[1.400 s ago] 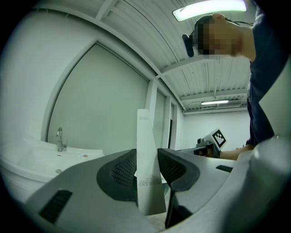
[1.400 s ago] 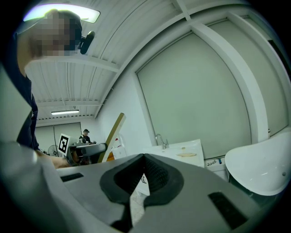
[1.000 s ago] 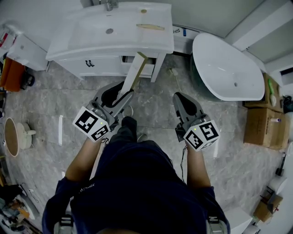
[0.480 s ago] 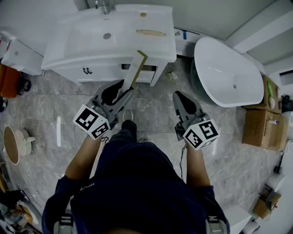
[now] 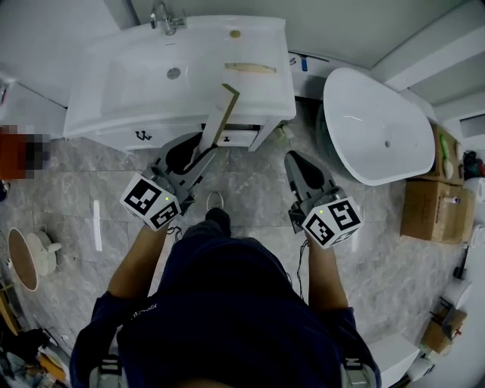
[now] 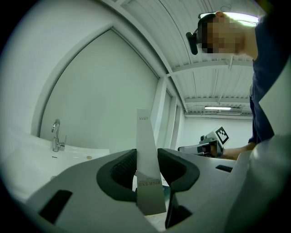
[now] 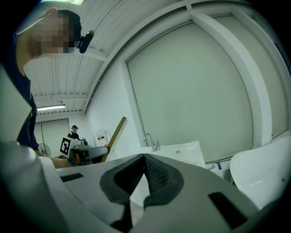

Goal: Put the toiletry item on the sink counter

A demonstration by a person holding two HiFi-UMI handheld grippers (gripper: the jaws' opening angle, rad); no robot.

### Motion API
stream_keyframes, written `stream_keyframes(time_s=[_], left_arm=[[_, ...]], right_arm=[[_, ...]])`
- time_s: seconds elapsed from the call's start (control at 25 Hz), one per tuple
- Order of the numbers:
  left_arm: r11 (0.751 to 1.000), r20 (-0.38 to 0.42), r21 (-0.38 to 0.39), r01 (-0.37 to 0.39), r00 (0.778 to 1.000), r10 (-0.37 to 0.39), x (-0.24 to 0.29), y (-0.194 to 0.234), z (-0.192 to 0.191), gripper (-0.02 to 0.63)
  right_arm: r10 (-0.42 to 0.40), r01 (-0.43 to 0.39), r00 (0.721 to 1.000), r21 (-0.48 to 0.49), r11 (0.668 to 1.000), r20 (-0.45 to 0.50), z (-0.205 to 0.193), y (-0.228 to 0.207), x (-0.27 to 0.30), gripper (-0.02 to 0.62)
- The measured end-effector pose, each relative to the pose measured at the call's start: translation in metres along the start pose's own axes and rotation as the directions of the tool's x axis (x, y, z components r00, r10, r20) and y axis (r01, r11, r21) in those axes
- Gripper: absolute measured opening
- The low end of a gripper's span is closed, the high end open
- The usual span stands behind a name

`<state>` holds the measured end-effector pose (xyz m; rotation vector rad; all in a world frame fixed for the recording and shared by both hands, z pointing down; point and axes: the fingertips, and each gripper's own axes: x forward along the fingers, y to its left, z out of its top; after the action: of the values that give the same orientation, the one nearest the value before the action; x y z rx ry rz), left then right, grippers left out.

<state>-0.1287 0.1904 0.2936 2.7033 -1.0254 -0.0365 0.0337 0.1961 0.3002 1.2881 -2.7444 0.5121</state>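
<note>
The toiletry item is a long narrow box [image 5: 220,114], pale with a gold side. My left gripper [image 5: 198,151] is shut on its lower end, and the box stands up between the pads [image 6: 146,150]. Its top end reaches over the front edge of the white sink counter [image 5: 261,95]. My right gripper [image 5: 297,163] hangs to the right of the vanity, level with the left one. Its jaws [image 7: 144,166] meet, with nothing between them. From the right gripper view the box [image 7: 116,134] leans up at the left.
A faucet [image 5: 163,17] stands at the back of the basin, and a flat tan item [image 5: 250,67] lies on the counter's right part. A white bathtub [image 5: 375,125] sits right of the vanity, with cardboard boxes [image 5: 432,212] beyond. The floor is grey tile.
Both grippers have moved closer to the sink. The box's top end, earlier short of the counter's front edge, now overlaps it. The grip on the box is unchanged.
</note>
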Motion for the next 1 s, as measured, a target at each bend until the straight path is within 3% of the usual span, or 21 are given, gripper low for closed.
stream_keyframes(time_s=[0.44,1.0], left_arm=[[0.999,-0.006,-0.003,0.04,0.999,-0.04,0.012,0.069,0.018,0.163],[0.998,-0.008,-0.014,0.057,0.998,-0.057,0.025,0.114,0.026,0.163]], right_arm=[[-0.037,0.037,0.999,0.003,0.999,0.01,0.019,-0.001,0.067,0.003],[-0.064,0.064,0.998,0.003,0.998,0.008,0.031,-0.012,0.107,0.003]])
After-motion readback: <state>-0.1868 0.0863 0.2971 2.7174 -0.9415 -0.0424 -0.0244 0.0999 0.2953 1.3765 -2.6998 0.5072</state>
